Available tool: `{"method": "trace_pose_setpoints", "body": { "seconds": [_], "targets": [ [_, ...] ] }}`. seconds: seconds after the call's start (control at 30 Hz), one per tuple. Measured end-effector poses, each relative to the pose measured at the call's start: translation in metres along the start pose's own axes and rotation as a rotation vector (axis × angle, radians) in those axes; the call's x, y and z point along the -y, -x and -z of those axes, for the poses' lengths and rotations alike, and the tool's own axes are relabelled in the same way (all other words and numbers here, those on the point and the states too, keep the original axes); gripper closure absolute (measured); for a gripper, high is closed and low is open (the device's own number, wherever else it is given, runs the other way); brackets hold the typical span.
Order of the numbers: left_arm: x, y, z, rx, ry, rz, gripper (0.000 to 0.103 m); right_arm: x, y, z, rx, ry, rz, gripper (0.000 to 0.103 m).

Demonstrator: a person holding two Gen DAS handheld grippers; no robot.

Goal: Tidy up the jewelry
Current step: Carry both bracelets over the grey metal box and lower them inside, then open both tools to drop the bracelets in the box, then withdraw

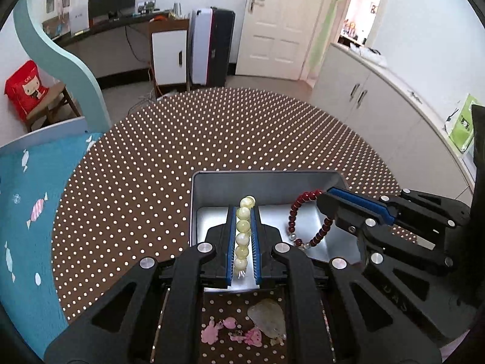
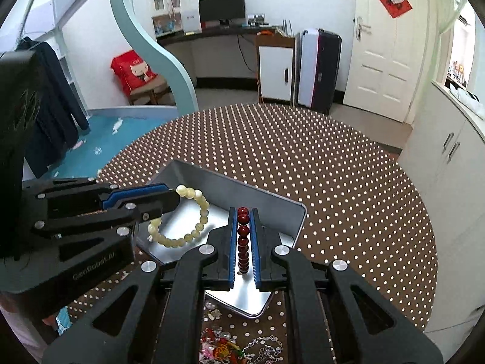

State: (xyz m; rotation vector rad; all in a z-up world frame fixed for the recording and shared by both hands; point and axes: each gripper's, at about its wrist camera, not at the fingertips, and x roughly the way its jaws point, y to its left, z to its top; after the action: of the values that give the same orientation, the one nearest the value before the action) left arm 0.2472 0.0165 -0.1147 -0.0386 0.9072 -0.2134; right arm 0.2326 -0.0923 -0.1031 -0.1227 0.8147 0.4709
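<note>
My left gripper (image 1: 244, 210) is shut on a pale yellow bead bracelet (image 1: 243, 236), whose beads run in a line between the blue pads. It hangs over the open silver tin (image 1: 266, 179). From the right, my right gripper (image 1: 322, 201) holds a dark red bead bracelet (image 1: 295, 212) over the same tin. In the right wrist view the right gripper (image 2: 243, 212) is shut on the red bracelet (image 2: 243, 236). There the left gripper (image 2: 174, 198) comes in from the left, the yellow bracelet (image 2: 198, 212) hanging as a loop above the tin (image 2: 272, 195).
The tin sits on a round brown table with white dots (image 1: 182, 151). Pink charms (image 1: 230, 332) and a translucent shell-like piece (image 1: 268, 315) lie near the tin's front. A pile of colourful trinkets (image 2: 222, 348) and a silver chain (image 2: 263, 345) lie there too.
</note>
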Motion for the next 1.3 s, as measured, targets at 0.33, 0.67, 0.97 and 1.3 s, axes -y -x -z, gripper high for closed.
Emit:
{"method": "trace_pose_setpoints", "body": {
  "seconds": [0.33,0.67,0.97,1.3],
  "targets": [
    [0.001,-0.012,0.003,-0.011,-0.019,-0.039,0.072,0.008,0.017,0.003,0.03,-0.019,0.078,0.052],
    [0.001,0.024,0.016,0.062,-0.045,-0.076,0.045,0.018,0.044,0.01,0.081,-0.041,0.162,0.035],
    [0.006,0.036,0.027,0.067,-0.042,-0.088,0.045,0.016,0.057,0.014,0.097,-0.041,0.16,0.035],
    [-0.003,0.051,0.053,0.058,-0.053,-0.118,0.019,0.01,0.073,0.039,0.102,-0.064,0.168,0.012]
  ]
}}
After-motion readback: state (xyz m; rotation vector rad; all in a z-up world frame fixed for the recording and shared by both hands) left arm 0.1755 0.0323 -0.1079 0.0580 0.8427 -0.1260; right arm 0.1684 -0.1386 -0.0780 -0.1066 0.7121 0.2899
